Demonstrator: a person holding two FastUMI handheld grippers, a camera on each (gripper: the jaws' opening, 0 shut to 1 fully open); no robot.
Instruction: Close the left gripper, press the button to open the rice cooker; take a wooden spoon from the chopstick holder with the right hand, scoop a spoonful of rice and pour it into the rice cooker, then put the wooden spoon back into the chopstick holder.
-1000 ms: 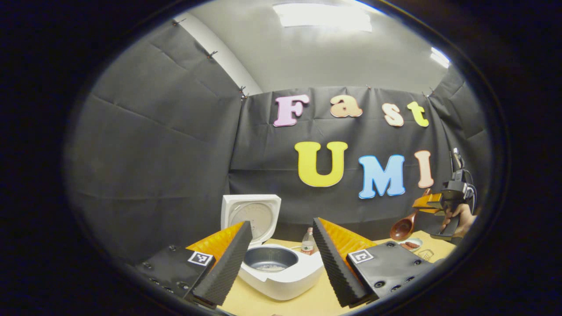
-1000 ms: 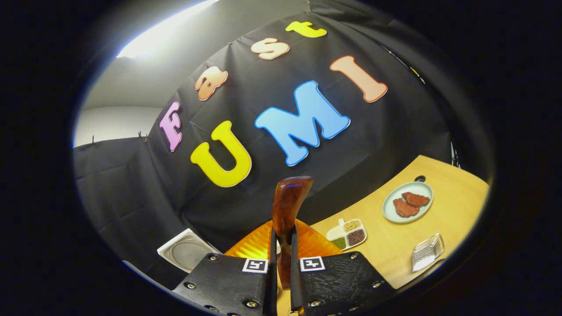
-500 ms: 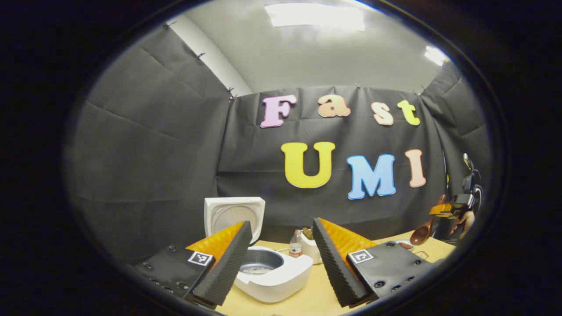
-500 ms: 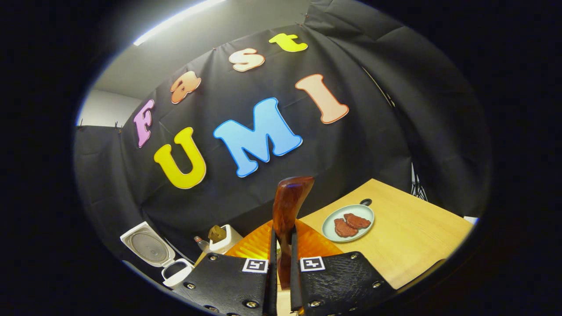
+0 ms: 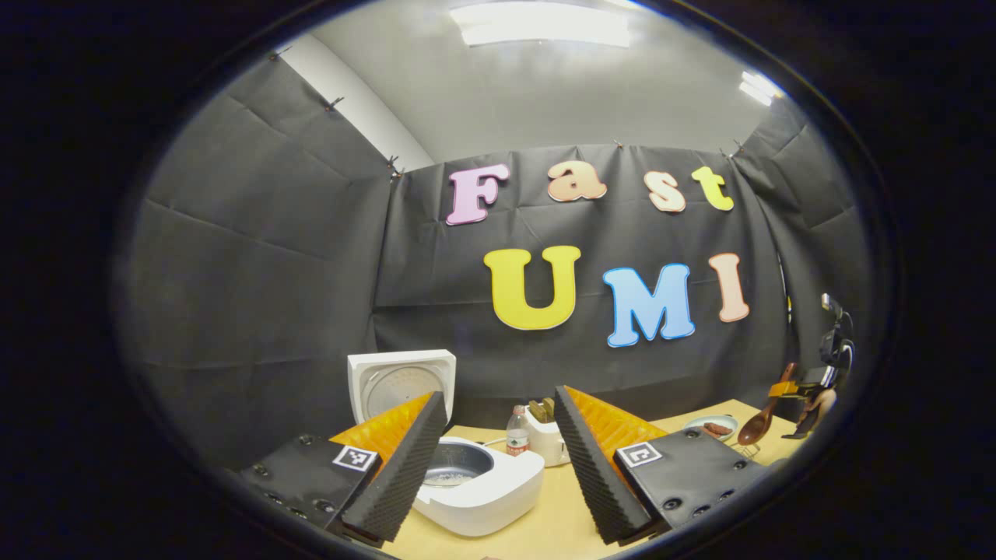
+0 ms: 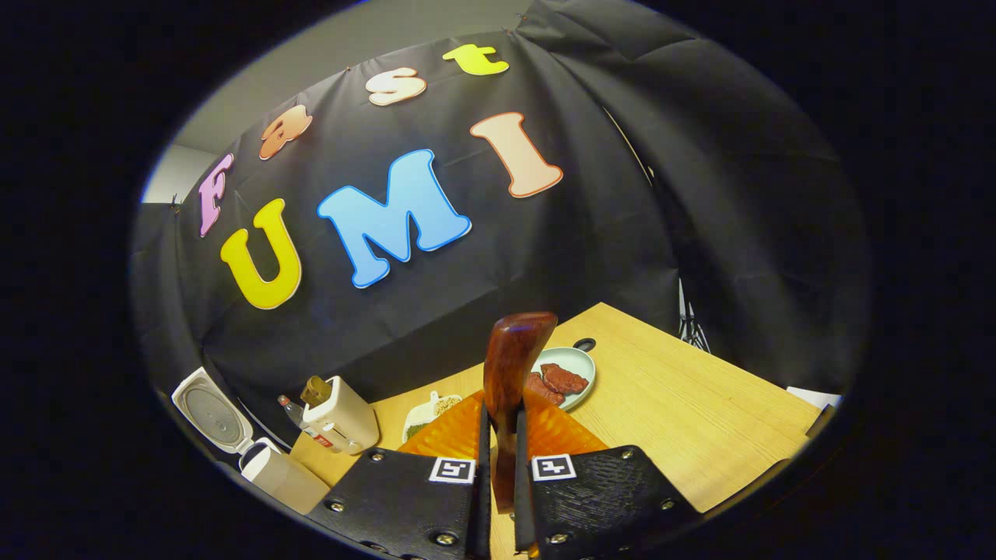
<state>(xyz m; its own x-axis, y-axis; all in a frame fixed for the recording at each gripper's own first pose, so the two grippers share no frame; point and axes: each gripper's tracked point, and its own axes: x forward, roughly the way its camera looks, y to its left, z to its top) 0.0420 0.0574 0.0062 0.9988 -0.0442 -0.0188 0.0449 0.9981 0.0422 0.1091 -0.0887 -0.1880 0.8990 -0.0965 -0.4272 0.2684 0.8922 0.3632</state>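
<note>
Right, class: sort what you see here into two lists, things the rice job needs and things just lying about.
Needed for the job:
- rice cooker, lid open
- wooden spoon, held in the right gripper
- chopstick holder
- left gripper, open

Lying about:
- water bottle
- plate of meat
- divided dish of grains

Staged recording booth, not a home kitchen: black cloth walls (image 5: 257, 257) pinned up, ceiling light panel (image 5: 541, 22), wooden counter (image 6: 685, 404) set with rice cooker (image 5: 482, 486) and plate (image 6: 572, 365).
</note>
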